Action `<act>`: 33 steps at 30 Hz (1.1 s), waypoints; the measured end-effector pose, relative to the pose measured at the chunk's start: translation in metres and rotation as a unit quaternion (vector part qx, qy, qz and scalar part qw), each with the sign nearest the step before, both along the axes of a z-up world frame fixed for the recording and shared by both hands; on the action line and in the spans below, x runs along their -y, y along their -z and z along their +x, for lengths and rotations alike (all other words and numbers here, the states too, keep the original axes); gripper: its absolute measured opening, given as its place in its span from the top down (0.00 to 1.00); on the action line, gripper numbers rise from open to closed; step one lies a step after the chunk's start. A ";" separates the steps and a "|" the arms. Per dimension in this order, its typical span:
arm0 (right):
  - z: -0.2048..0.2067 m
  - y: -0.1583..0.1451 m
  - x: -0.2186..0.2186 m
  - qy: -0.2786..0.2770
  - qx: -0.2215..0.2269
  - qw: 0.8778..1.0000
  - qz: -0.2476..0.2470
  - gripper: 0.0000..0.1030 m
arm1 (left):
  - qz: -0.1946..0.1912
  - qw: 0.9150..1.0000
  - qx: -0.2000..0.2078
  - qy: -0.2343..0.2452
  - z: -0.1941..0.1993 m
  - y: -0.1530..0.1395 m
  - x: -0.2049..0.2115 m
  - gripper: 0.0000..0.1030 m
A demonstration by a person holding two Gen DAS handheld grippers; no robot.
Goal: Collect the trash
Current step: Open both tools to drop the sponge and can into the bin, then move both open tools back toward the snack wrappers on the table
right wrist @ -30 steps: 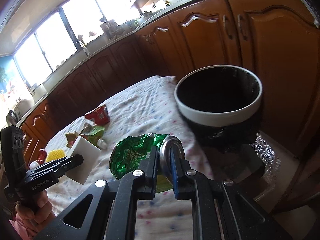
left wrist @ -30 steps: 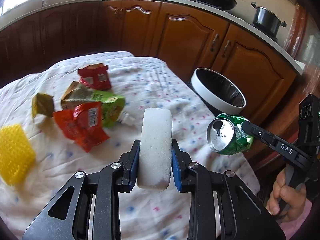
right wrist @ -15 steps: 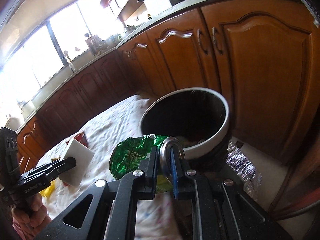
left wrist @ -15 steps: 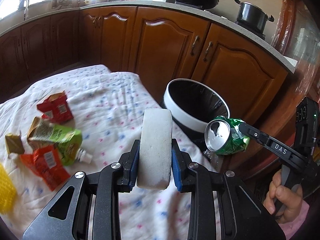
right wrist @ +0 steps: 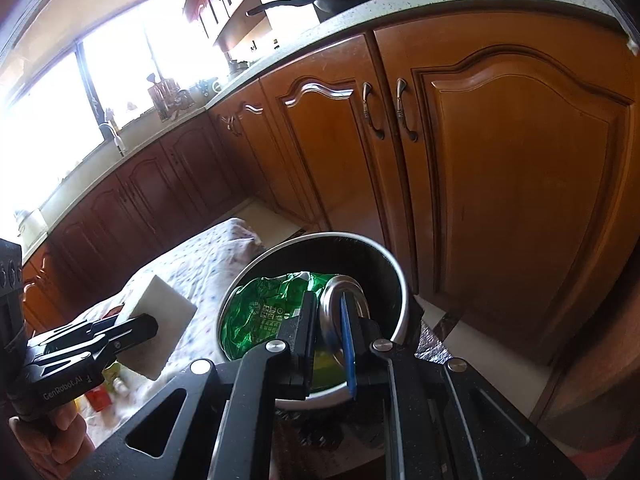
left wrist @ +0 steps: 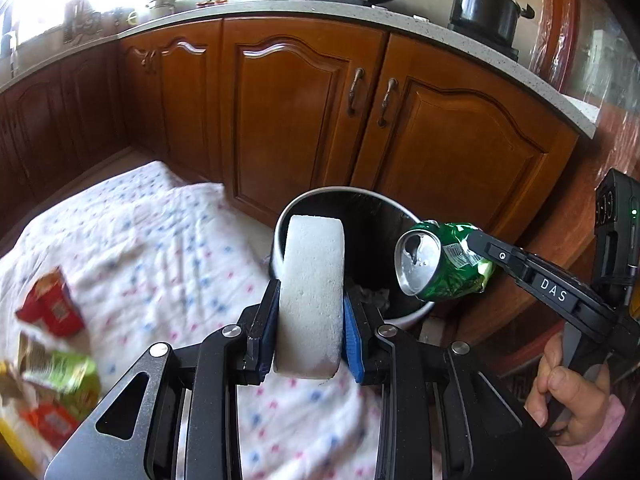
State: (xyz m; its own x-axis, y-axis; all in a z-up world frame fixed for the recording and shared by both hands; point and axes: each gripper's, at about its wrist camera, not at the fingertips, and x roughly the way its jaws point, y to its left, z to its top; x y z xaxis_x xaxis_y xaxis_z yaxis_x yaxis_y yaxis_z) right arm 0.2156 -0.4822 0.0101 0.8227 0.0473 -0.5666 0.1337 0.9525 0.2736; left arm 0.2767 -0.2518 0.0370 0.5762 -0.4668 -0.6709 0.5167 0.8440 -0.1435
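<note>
Both sets of jaws are clamped: a white foam block [left wrist: 312,300] is pinched in the left gripper [left wrist: 310,320], a crushed green can [right wrist: 276,308] in the right gripper [right wrist: 326,332], above the bin [right wrist: 402,300]. If released early, the block could be dropped onto the near cloth [left wrist: 160,248], short of the rim.

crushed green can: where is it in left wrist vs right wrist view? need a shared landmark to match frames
Left wrist: crushed green can right of centre, open top facing the camera, clamped by the right gripper in front of the bin's right rim.
Right wrist: can low centre, pinched in that camera's own jaws, over the bin mouth.
Shared landmark: the white-rimmed bin.
</note>
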 end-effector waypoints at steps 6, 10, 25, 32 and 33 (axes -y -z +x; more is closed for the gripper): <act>0.009 0.010 0.009 0.001 -0.011 1.000 -0.001 0.89 | 0.014 1.000 -0.007 0.012 0.022 0.005 0.030 0.74; 0.016 0.016 0.014 0.002 -0.020 1.000 0.001 0.89 | 0.018 1.000 -0.019 0.017 0.032 0.012 0.044 0.74; 0.039 0.021 0.022 -0.006 -0.041 0.999 0.013 0.78 | 0.036 0.998 -0.044 0.028 0.052 0.031 0.074 0.71; 0.022 0.017 0.023 -0.002 -0.023 0.999 0.039 0.61 | 0.026 0.998 -0.048 0.018 0.052 0.030 0.063 0.51; 0.017 0.017 0.022 -0.003 -0.019 0.999 0.047 0.59 | 0.022 0.998 -0.050 0.016 0.050 0.030 0.059 0.51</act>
State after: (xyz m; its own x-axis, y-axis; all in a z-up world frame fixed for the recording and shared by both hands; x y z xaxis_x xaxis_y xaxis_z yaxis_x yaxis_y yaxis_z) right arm 0.2329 -0.5044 -0.0068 0.7997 0.1066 -0.5908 0.1407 0.9234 0.3571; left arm 0.3267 -0.3103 0.0071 0.4903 -0.4530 -0.7445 0.5288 0.8337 -0.1591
